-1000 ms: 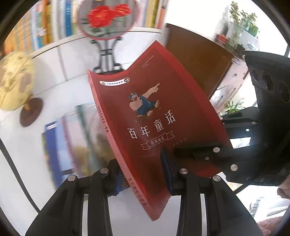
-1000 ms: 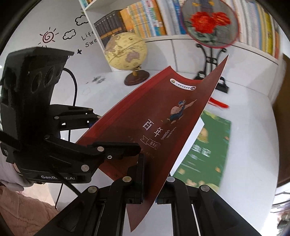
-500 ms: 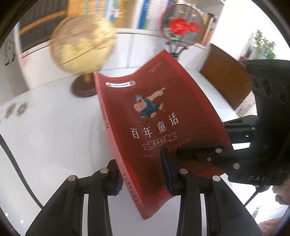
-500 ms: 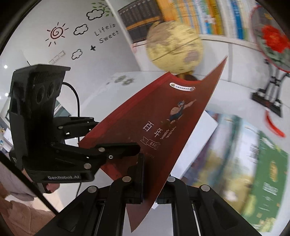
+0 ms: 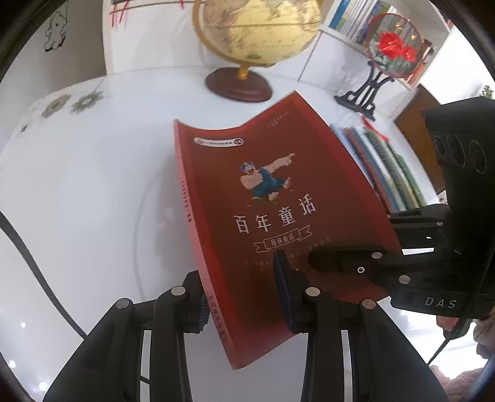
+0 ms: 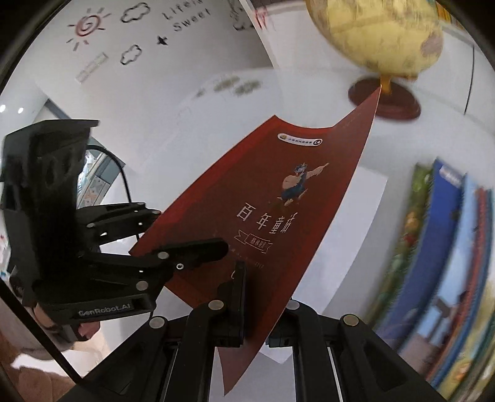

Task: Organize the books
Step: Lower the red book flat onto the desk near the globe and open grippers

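1. The red book (image 5: 272, 222) is held in the air above the white tabletop (image 5: 92, 191), its long axis running from both tools toward the globe (image 5: 256, 27).
2. The left tool (image 5: 241, 297) is clamped on its spine end, the right tool (image 6: 263, 297) on its thin cover edge.
3. The row of other books (image 5: 380, 167) lies toward the tabletop's right edge, beside the fan stand (image 5: 371, 92).

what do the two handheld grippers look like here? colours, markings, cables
Both are matte black with silver rivets. The left gripper has ridged blue pads; its body reads "GenRobot.AI" and trails a black cable. The right gripper has black pads; its body reads "DAS", with three round lens holes on top.
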Demonstrator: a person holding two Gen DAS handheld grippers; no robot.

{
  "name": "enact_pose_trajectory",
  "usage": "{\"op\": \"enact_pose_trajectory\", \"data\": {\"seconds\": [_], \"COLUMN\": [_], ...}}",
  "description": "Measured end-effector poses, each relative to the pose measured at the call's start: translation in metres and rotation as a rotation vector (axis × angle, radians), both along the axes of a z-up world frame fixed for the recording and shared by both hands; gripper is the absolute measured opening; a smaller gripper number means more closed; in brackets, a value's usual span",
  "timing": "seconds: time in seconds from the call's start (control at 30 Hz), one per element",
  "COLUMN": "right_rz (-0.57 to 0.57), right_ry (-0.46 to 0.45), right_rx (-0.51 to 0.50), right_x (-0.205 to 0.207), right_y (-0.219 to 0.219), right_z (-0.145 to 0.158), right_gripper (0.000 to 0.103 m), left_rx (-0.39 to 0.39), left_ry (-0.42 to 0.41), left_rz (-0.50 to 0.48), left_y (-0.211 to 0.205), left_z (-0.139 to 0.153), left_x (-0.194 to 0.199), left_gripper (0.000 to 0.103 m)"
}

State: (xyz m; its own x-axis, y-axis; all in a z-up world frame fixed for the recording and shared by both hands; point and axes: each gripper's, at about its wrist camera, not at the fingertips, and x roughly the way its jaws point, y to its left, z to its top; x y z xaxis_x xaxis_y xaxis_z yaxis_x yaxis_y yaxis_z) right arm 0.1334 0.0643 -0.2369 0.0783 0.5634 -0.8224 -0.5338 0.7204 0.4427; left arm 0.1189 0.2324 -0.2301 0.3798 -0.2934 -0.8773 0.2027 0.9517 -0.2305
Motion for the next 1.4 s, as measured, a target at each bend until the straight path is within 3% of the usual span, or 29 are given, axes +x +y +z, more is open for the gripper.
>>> {"op": "enact_pose_trajectory", "data": {"seconds": [0.17,0.4,0.73,0.87,1.0,1.3,1.4], "right_rz": [-0.057,-0.093,-0.11,-0.142,-0.134,-0.06,-0.03], "right_ry": [0.059,0.084,0.103,0.115,0.092,-0.007,-0.032], "right_rx": [-0.003,-0.022,-0.065,-0.067,-0.09,-0.119,-0.115], "right_x": [0.003,0.01,0.007,0.008,0.008,0.014,0.015], "right_y": [0.009,0.016,0.031,0.034,0.045,0.079,0.088], "right_z": [-0.022,-0.036,-0.043,-0.046,-0.045,-0.051,-0.051], "right_gripper": [0.007,0.007,0.007,0.015,0.019,0.023,0.031], "left_rx": [-0.014,-0.002,0.023,0.012,0.041,0.028,0.016], "left_ry": [0.046,0.068,0.091,0.068,0.076,0.065,0.068], "left_rz": [0.064,0.078,0.109,0.095,0.088,0.095,0.117], "left_y": [0.01,0.017,0.029,0.03,0.027,0.031,0.035], "left_z": [-0.012,-0.018,-0.027,-0.024,-0.026,-0.017,-0.012], "left_x": [0.006,0.008,0.003,-0.004,-0.004,-0.012,-0.016], "left_gripper": [0.032,0.032,0.032,0.034,0.034,0.034,0.034]}}
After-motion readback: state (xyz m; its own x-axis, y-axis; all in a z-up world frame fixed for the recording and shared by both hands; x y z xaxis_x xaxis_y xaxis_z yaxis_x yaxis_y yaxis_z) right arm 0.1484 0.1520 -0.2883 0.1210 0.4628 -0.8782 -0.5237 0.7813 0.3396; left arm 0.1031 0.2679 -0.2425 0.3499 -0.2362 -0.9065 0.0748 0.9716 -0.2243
